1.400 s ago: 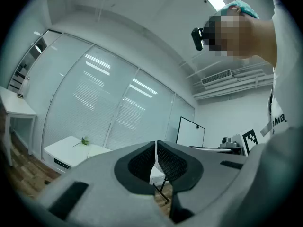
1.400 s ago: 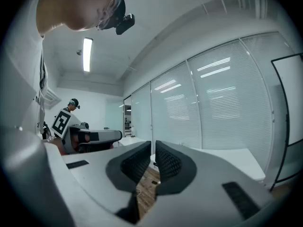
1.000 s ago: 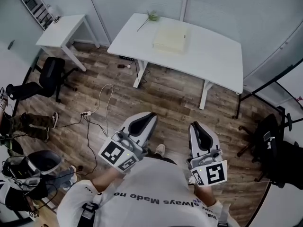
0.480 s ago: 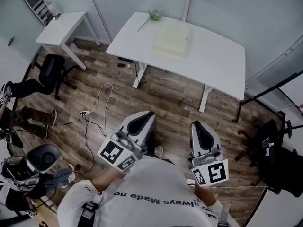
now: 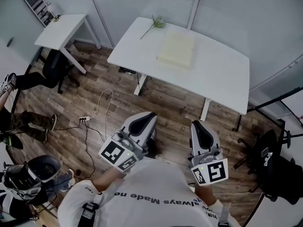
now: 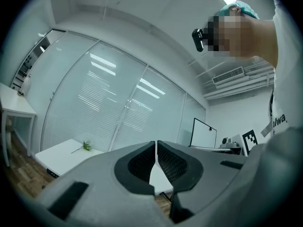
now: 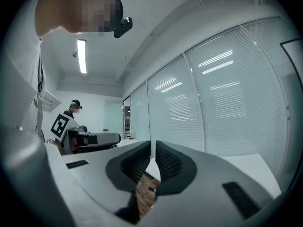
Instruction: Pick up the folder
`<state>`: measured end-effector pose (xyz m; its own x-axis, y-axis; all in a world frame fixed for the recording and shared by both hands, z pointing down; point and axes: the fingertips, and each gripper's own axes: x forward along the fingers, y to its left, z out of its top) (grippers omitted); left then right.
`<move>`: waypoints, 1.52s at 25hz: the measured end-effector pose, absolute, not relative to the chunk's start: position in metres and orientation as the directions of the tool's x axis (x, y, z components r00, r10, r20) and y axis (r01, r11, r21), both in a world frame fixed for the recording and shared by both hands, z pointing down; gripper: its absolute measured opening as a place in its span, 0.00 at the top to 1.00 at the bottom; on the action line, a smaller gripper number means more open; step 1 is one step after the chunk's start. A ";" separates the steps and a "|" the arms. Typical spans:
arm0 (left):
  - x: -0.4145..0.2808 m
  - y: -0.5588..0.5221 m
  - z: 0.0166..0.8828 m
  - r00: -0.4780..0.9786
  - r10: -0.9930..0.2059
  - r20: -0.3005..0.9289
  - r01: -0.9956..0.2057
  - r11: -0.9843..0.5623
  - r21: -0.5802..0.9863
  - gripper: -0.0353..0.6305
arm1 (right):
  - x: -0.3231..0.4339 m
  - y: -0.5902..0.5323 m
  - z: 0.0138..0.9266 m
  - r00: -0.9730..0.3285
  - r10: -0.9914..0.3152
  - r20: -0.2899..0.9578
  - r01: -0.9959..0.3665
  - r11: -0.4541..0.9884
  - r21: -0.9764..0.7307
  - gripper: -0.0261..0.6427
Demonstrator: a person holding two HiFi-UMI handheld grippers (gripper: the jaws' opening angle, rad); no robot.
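Note:
A pale cream folder [image 5: 176,49] lies flat near the far middle of the white table [image 5: 222,77] in the head view. Both grippers hover over the wooden floor, well short of the table. My left gripper [image 5: 147,116] is shut and empty, and its own view shows the jaws pressed together [image 6: 155,148]. My right gripper [image 5: 197,126] is shut and empty too, jaws meeting [image 7: 153,148]. Both point level toward the table. The folder does not show in either gripper view.
A green sprig [image 5: 155,23] lies at the table's far left corner. A smaller white table [image 5: 61,30] and a black chair [image 5: 53,65] stand left. Cables and a power strip [image 5: 85,119] lie on the floor. Another person [image 5: 23,178] is at lower left; black equipment [image 5: 272,160] stands right.
The table and folder have drawn closer and shifted lower in the head view as I walk forward. Both grippers stay shut and keep their place before me.

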<state>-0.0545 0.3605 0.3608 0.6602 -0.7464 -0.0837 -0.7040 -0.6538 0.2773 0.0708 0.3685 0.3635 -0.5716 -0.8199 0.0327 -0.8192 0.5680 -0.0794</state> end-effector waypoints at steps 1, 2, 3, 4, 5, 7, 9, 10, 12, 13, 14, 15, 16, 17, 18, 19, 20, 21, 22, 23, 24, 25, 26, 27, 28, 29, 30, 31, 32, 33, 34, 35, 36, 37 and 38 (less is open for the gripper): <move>-0.060 0.351 0.360 0.661 -0.746 -0.085 -0.703 -0.655 0.277 0.92 | 0.065 0.359 0.362 -0.573 -0.819 0.031 -0.818 0.570 -0.077 0.91; -0.066 0.342 0.358 0.662 -0.745 -0.086 -0.702 -0.656 0.276 0.92 | 0.058 0.349 0.360 -0.575 -0.818 0.030 -0.817 0.572 -0.075 0.91; -0.072 0.331 0.357 0.663 -0.743 -0.087 -0.701 -0.658 0.275 0.92 | 0.051 0.339 0.359 -0.576 -0.817 0.029 -0.816 0.573 -0.072 0.91; -0.077 0.321 0.355 0.666 -0.741 -0.088 -0.699 -0.661 0.275 0.92 | 0.045 0.329 0.357 -0.577 -0.817 0.028 -0.816 0.574 -0.070 0.91; -0.083 0.310 0.354 0.669 -0.738 -0.089 -0.696 -0.664 0.274 0.92 | 0.039 0.318 0.355 -0.576 -0.817 0.028 -0.817 0.573 -0.069 0.91; -0.094 0.289 0.352 0.676 -0.731 -0.090 -0.689 -0.671 0.274 0.92 | 0.026 0.298 0.353 -0.572 -0.819 0.028 -0.819 0.570 -0.066 0.91; -0.105 0.270 0.350 0.682 -0.725 -0.092 -0.683 -0.677 0.275 0.92 | 0.014 0.279 0.350 -0.569 -0.822 0.028 -0.822 0.567 -0.063 0.91; -0.110 0.262 0.349 0.686 -0.722 -0.092 -0.679 -0.680 0.275 0.92 | 0.009 0.270 0.349 -0.567 -0.823 0.028 -0.823 0.565 -0.061 0.91; -0.118 0.248 0.349 0.694 -0.713 -0.094 -0.671 -0.689 0.274 0.92 | 0.000 0.257 0.348 -0.560 -0.828 0.025 -0.828 0.558 -0.058 0.91; -0.121 0.242 0.349 0.698 -0.709 -0.094 -0.668 -0.693 0.271 0.92 | -0.004 0.252 0.348 -0.555 -0.832 0.022 -0.831 0.553 -0.057 0.91; -0.124 0.236 0.350 0.701 -0.706 -0.095 -0.665 -0.697 0.268 0.92 | -0.007 0.247 0.348 -0.550 -0.835 0.018 -0.835 0.548 -0.056 0.91; -0.127 0.230 0.351 0.703 -0.705 -0.095 -0.665 -0.699 0.265 0.92 | -0.009 0.242 0.349 -0.544 -0.839 0.016 -0.838 0.543 -0.055 0.91; -0.130 0.225 0.353 0.703 -0.705 -0.095 -0.664 -0.699 0.266 0.92 | -0.010 0.238 0.350 -0.540 -0.842 0.015 -0.841 0.538 -0.054 0.91; -0.132 0.219 0.354 0.703 -0.705 -0.094 -0.664 -0.698 0.268 0.92 | -0.011 0.233 0.351 -0.536 -0.844 0.017 -0.844 0.534 -0.053 0.91; -0.133 0.213 0.355 0.703 -0.705 -0.093 -0.663 -0.697 0.273 0.92 | -0.011 0.228 0.353 -0.531 -0.847 0.019 -0.847 0.530 -0.051 0.91; -0.133 0.207 0.356 0.703 -0.705 -0.093 -0.662 -0.697 0.277 0.92 | -0.011 0.222 0.353 -0.527 -0.850 0.021 -0.849 0.525 -0.050 0.91; -0.133 0.200 0.356 0.705 -0.703 -0.093 -0.659 -0.698 0.280 0.92 | -0.010 0.215 0.355 -0.522 -0.852 0.024 -0.852 0.521 -0.049 0.91; -0.133 0.194 0.357 0.707 -0.701 -0.092 -0.657 -0.700 0.281 0.92 | -0.009 0.208 0.356 -0.518 -0.855 0.027 -0.855 0.516 -0.051 0.91; -0.133 0.188 0.357 0.710 -0.698 -0.092 -0.654 -0.703 0.280 0.92 | -0.009 0.202 0.356 -0.514 -0.857 0.029 -0.857 0.512 -0.052 0.91; -0.133 0.182 0.357 0.713 -0.696 -0.091 -0.652 -0.705 0.279 0.92 | -0.009 0.196 0.357 -0.511 -0.859 0.031 -0.859 0.509 -0.052 0.91; -0.132 0.177 0.357 0.714 -0.695 -0.091 -0.652 -0.706 0.277 0.92 | -0.007 0.192 0.358 -0.509 -0.860 0.032 -0.860 0.507 -0.052 0.91; -0.128 0.175 0.356 0.714 -0.695 -0.092 -0.652 -0.706 0.275 0.92 | -0.003 0.188 0.357 -0.508 -0.861 0.032 -0.861 0.506 -0.052 0.91; -0.123 0.173 0.354 0.713 -0.695 -0.092 -0.654 -0.706 0.272 0.92 | 0.003 0.187 0.356 -0.508 -0.861 0.029 -0.861 0.506 -0.051 0.91; -0.115 0.173 0.353 0.713 -0.696 -0.091 -0.655 -0.706 0.269 0.92 | 0.010 0.186 0.355 -0.508 -0.861 0.024 -0.861 0.507 -0.051 0.91; -0.107 0.171 0.352 0.713 -0.695 -0.090 -0.655 -0.707 0.267 0.92 | 0.018 0.185 0.353 -0.508 -0.861 0.019 -0.861 0.507 -0.051 0.91; -0.102 0.167 0.352 0.715 -0.694 -0.089 -0.654 -0.708 0.266 0.92 | 0.023 0.181 0.353 -0.507 -0.862 0.016 -0.861 0.506 -0.051 0.91; -0.101 0.160 0.353 0.716 -0.692 -0.088 -0.652 -0.709 0.267 0.92 | 0.023 0.175 0.353 -0.506 -0.863 0.016 -0.862 0.504 -0.051 0.91; -0.104 0.150 0.354 0.718 -0.691 -0.089 -0.650 -0.710 0.270 0.92 | 0.020 0.165 0.354 -0.504 -0.863 0.019 -0.863 0.503 -0.050 0.91; -0.108 0.140 0.355 0.719 -0.689 -0.090 -0.648 -0.711 0.271 0.92 | 0.015 0.155 0.355 -0.503 -0.864 0.021 -0.864 0.501 -0.049 0.91; -0.111 0.129 0.356 0.720 -0.688 -0.092 -0.647 -0.713 0.272 0.92 | 0.012 0.144 0.356 -0.501 -0.865 0.023 -0.865 0.499 -0.048 0.91; -0.112 0.120 0.356 0.721 -0.687 -0.094 -0.645 -0.714 0.271 0.92 | 0.012 0.136 0.357 -0.499 -0.866 0.023 -0.866 0.498 -0.048 0.91; -0.109 0.111 0.356 0.722 -0.685 -0.096 -0.644 -0.716 0.270 0.92 | 0.014 0.128 0.357 -0.497 -0.867 0.024 -0.867 0.496 -0.047 0.91; -0.105 0.103 0.356 0.723 -0.684 -0.097 -0.643 -0.717 0.269 0.92 | 0.018 0.121 0.358 -0.496 -0.868 0.023 -0.868 0.494 -0.046 0.91; -0.101 0.096 0.355 0.723 -0.684 -0.099 -0.642 -0.718 0.268 0.92 | 0.022 0.114 0.358 -0.495 -0.869 0.022 -0.868 0.494 -0.047 0.91; -0.096 0.087 0.354 0.723 -0.684 -0.101 -0.642 -0.719 0.267 0.92 | 0.027 0.105 0.358 -0.495 -0.869 0.022 -0.868 0.494 -0.047 0.91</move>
